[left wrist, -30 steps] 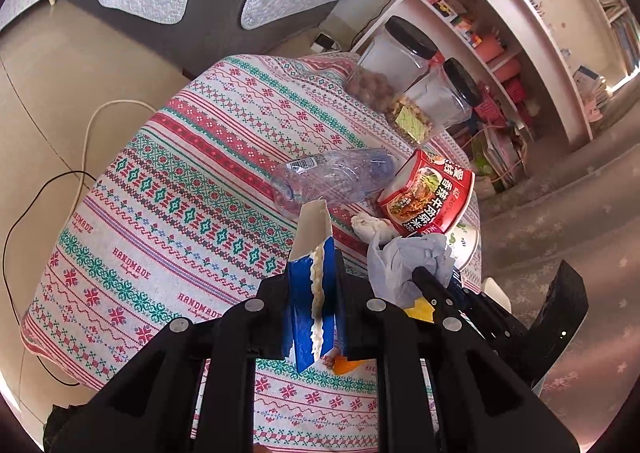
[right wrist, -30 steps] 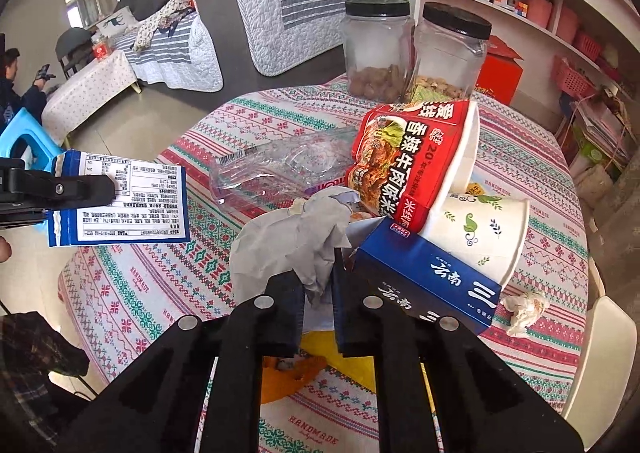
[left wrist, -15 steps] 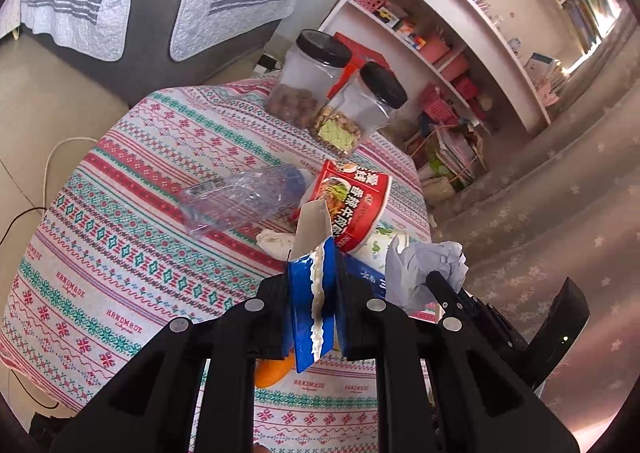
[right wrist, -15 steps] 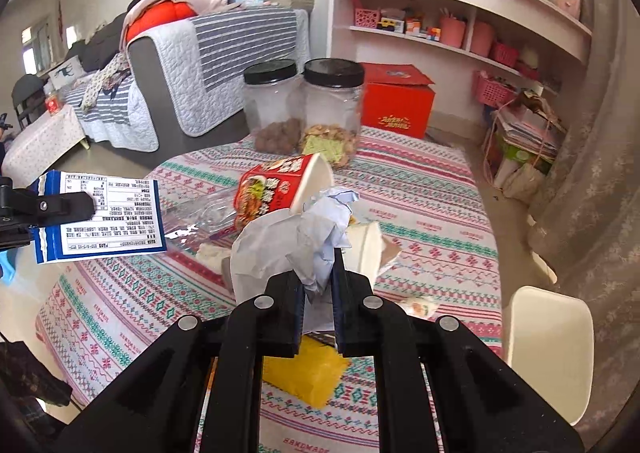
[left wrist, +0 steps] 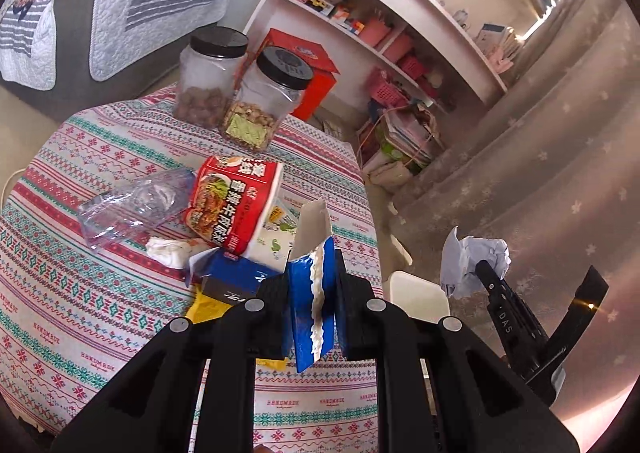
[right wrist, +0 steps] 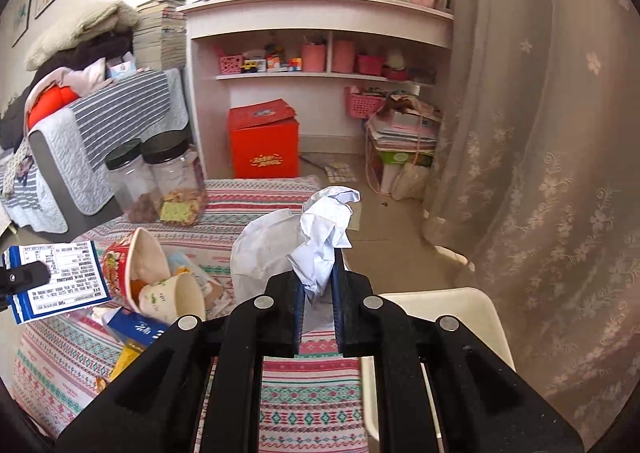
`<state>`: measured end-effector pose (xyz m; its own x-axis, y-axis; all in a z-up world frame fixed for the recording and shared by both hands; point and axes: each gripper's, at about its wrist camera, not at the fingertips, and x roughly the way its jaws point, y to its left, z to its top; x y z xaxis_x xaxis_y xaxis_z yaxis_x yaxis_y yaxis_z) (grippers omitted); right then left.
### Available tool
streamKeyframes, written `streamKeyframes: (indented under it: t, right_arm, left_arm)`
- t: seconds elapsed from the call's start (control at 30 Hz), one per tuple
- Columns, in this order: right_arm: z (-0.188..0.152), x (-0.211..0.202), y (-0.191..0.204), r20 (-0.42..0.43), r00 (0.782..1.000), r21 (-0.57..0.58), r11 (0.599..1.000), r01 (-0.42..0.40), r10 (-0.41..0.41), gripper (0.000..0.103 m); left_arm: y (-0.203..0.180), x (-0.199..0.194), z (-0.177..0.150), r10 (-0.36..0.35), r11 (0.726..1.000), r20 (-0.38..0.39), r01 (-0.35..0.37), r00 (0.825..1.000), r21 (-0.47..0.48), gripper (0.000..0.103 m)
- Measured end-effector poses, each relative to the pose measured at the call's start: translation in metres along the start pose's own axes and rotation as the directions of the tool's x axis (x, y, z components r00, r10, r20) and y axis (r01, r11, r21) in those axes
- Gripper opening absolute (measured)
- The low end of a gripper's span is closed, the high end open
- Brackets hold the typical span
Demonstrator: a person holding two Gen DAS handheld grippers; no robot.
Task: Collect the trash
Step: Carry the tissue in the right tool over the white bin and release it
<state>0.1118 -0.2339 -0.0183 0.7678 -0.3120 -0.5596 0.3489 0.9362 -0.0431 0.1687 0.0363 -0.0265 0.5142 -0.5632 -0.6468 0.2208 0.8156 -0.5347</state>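
Trash sits heaped at the middle of the patterned tablecloth [left wrist: 100, 293], and two pieces of it are already off the table. The left gripper [left wrist: 311, 285] has its jaws pressed tight on a torn blue-and-white carton [left wrist: 310, 273], held edge-up above the cloth's near side. Off at three o'clock from it, the right gripper [right wrist: 316, 285] pinches a crumpled white paper [right wrist: 326, 233], which pokes up from between its closed jaws over the table's edge, near a cream chair seat [right wrist: 460, 301].

In the pile, a red noodle cup [left wrist: 232, 205] lies tipped on its side with a smaller white paper cup [left wrist: 272, 237] nested against its mouth. At nine o'clock from it lies a crushed clear plastic bottle [left wrist: 132, 209]; at six o'clock, a white tissue wad [left wrist: 168, 249], a flat blue box [left wrist: 236, 281] and a yellow wrapper [left wrist: 208, 307].

At twelve o'clock stand two clear jars with black lids: the left jar [left wrist: 206, 77] is partly filled with brown nuts, the right jar [left wrist: 266, 101] with paler snacks.
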Motion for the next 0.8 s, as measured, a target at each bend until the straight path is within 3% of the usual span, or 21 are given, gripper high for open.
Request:
streamKeyframes:
  t: [0.3,0.43,0.5,0.57,0.63,0.8]
  right_arm:
    - [-0.016,0.010,-0.083,-0.068,0.985,0.132,0.978,0.163,-0.155,0.012]
    - [-0.023,0.009,-0.113,-0.090,0.979,0.200,0.960,0.196,-0.181,0.019]
    - [-0.024,0.004,-0.129,-0.084,0.978,0.225,0.953,0.204,-0.189,0.041]
    - [-0.027,-0.003,-0.141,-0.055,0.973,0.244,0.942,0.229,-0.222,0.077]
    - [-0.031,-0.011,-0.156,-0.028,0.969,0.282,0.928,0.243,-0.246,0.091]
    - [-0.037,-0.020,-0.192,-0.029,0.967,0.358,0.901,0.246,-0.253,0.096]
  left_arm:
    - [-0.059,0.039,-0.012,-0.033,0.997,-0.045,0.036,0.998,0.069,0.016]
    - [-0.088,0.058,-0.020,-0.058,0.993,-0.074,0.065,0.996,0.095,0.016]
    - [-0.105,0.068,-0.024,-0.067,0.990,-0.088,0.077,0.994,0.115,0.016]
    - [-0.122,0.078,-0.029,-0.073,0.986,-0.100,0.087,0.992,0.143,0.016]
    - [-0.140,0.088,-0.036,-0.074,0.980,-0.112,0.093,0.991,0.176,0.016]
    - [-0.172,0.116,-0.050,-0.093,0.973,-0.155,0.123,0.983,0.194,0.016]
